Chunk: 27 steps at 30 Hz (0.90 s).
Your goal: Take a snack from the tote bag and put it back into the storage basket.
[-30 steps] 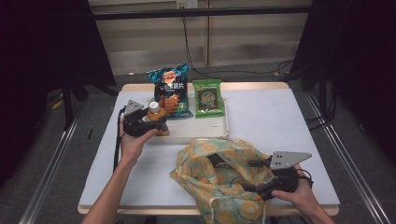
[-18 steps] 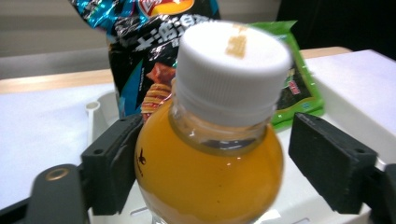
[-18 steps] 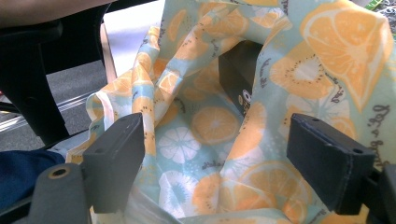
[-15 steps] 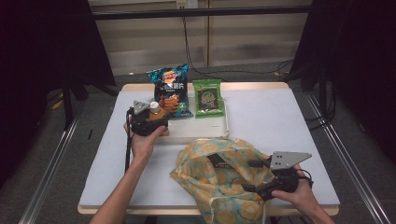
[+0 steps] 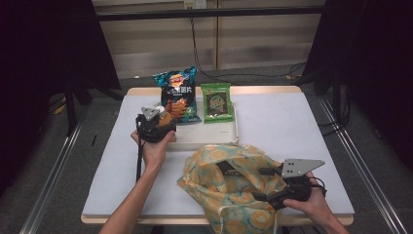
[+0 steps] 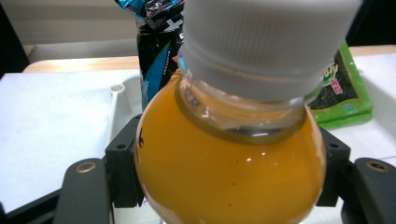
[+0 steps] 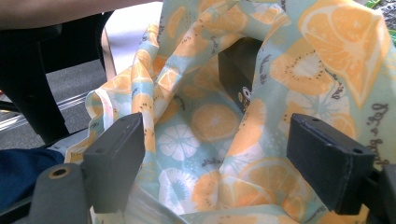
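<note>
A bottle of orange juice (image 6: 224,154) with a white cap stands between the pads of my left gripper (image 6: 228,186). The jaws have just been closing, and both pads now press its sides. In the high view the left gripper (image 5: 164,122) and the bottle (image 5: 166,117) are at the left end of a white tray (image 5: 209,136). My right gripper (image 5: 263,196) is open at the mouth of an orange-print cloth bag (image 5: 229,190). The bag's fabric (image 7: 210,126) lies loose between the two pads. A dark box (image 7: 238,70) sits inside the bag.
A blue bag of crisps (image 5: 178,92) and a green snack pack (image 5: 216,101) lie at the far side of the tray. The white table (image 5: 292,126) ends close behind them and near my right hand. A forearm reaches up from the lower left.
My left hand has shifted slightly right and down by the tray's left end, with the bottle at its jaws. The right hand and the bag have stayed where they were.
</note>
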### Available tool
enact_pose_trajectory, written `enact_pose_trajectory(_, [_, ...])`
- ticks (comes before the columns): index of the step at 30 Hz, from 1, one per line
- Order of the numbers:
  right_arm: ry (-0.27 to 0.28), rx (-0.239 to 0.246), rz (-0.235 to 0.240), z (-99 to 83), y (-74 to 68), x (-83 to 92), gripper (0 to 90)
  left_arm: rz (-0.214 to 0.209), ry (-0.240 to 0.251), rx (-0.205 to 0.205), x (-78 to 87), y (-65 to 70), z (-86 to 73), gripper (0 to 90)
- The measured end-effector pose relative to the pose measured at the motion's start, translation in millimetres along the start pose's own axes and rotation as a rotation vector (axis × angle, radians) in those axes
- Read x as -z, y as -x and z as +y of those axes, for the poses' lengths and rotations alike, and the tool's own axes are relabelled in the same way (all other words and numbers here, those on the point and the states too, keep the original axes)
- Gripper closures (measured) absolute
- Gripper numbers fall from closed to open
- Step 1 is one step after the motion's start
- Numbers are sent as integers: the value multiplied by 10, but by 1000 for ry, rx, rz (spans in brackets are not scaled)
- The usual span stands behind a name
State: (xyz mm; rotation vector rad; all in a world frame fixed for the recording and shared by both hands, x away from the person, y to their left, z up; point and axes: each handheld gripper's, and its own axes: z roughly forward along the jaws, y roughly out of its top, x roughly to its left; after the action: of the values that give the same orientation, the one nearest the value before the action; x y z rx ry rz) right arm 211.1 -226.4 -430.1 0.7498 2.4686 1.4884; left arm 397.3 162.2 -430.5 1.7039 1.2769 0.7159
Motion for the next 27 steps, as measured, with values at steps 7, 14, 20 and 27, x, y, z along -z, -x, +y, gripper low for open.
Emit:
enact_pose_trajectory(7, [0,-1,4,-1,4,2,192,-73,-6,-9,4,-84,13,309])
enact_pose_trajectory(14, [-2,-2,1,-1,6,-7,192,-201,-4,-41,30,-200,65,309])
enact_pose_trajectory(20, [-3,-3,4,-2,7,-14,191,-355,-14,-84,61,-314,206,308])
enact_pose_trajectory(27, [-3,-3,5,-3,8,-17,191,-474,-42,-150,44,-462,321,308])
